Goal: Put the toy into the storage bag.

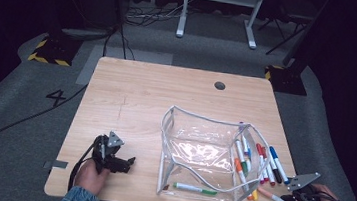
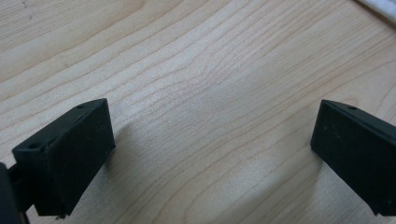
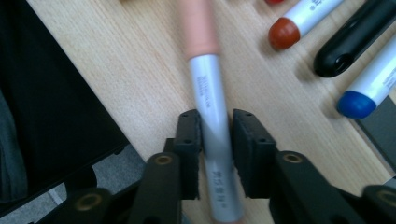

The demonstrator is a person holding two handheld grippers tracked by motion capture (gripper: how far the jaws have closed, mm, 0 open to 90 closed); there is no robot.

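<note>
In the high view the right hand-held gripper [image 1: 291, 199] sits at the near right corner of the table [image 1: 157, 93], closed on the tail of a marker with a pale orange cap [image 1: 270, 194] whose long axis runs from the jaws toward the left, ending near the bottom right corner of the clear pouch [image 1: 206, 156]. That pouch stands open in the middle of the table, just left of the held marker, so carrying the marker in means lifting it up and leftward over the pouch's white-piped rim. A green marker [image 1: 195, 188] lies inside along the near wall, and several more markers, orange and green among them, show through the right wall. A loose row of markers [image 1: 270, 165] with red, blue and black caps lies on the table between the pouch and the right hand. The left hand-held gripper [image 1: 118, 163] rests well apart, on the near left of the table, pointing toward the pouch. In the left gripper view its jaws stand wide apart over bare wood, holding nothing. In the right gripper view the pads [image 3: 190, 140] press on both sides of the marker's silver barrel [image 3: 212, 135], which runs straight out from the jaws with the cap at the far end; red, black and blue marker ends lie to the upper right.
</note>
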